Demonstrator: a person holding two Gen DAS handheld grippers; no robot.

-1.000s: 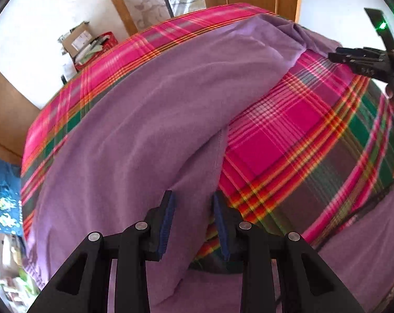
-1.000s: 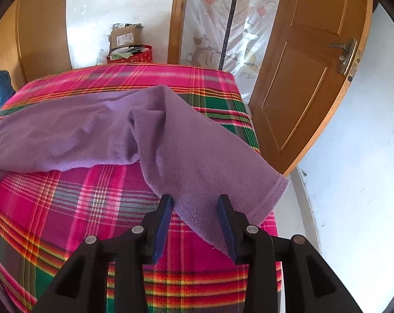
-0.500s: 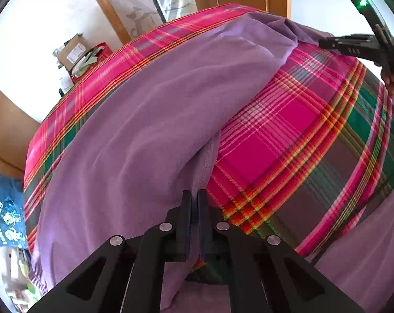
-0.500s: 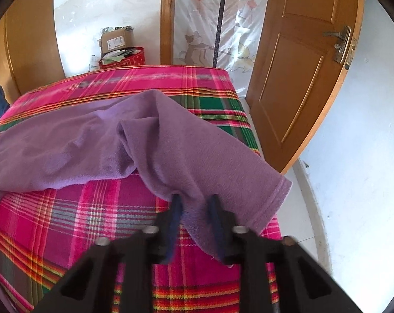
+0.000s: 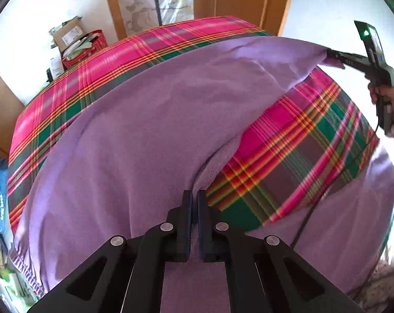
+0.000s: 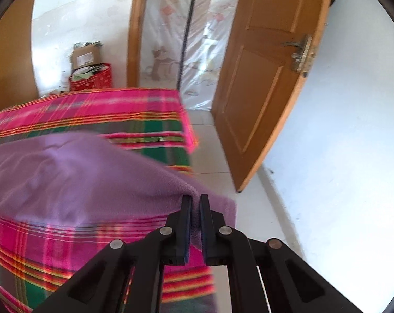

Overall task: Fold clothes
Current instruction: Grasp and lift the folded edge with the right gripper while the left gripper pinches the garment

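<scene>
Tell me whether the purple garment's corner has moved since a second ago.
Yes. The right gripper, just closed on the purple garment, has lifted its corner off the plaid bedspread.

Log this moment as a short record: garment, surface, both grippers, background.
garment: purple garment, spread across the bed, its right end lifted off the cover
surface: plaid bedcover, pink, green and yellow
left gripper: shut on the purple garment at its near edge
right gripper: jaws just closed, fabric pinched between the fingers
right hand: around the gripper's handle
background: wooden door standing open; cardboard box above a red bag
</scene>
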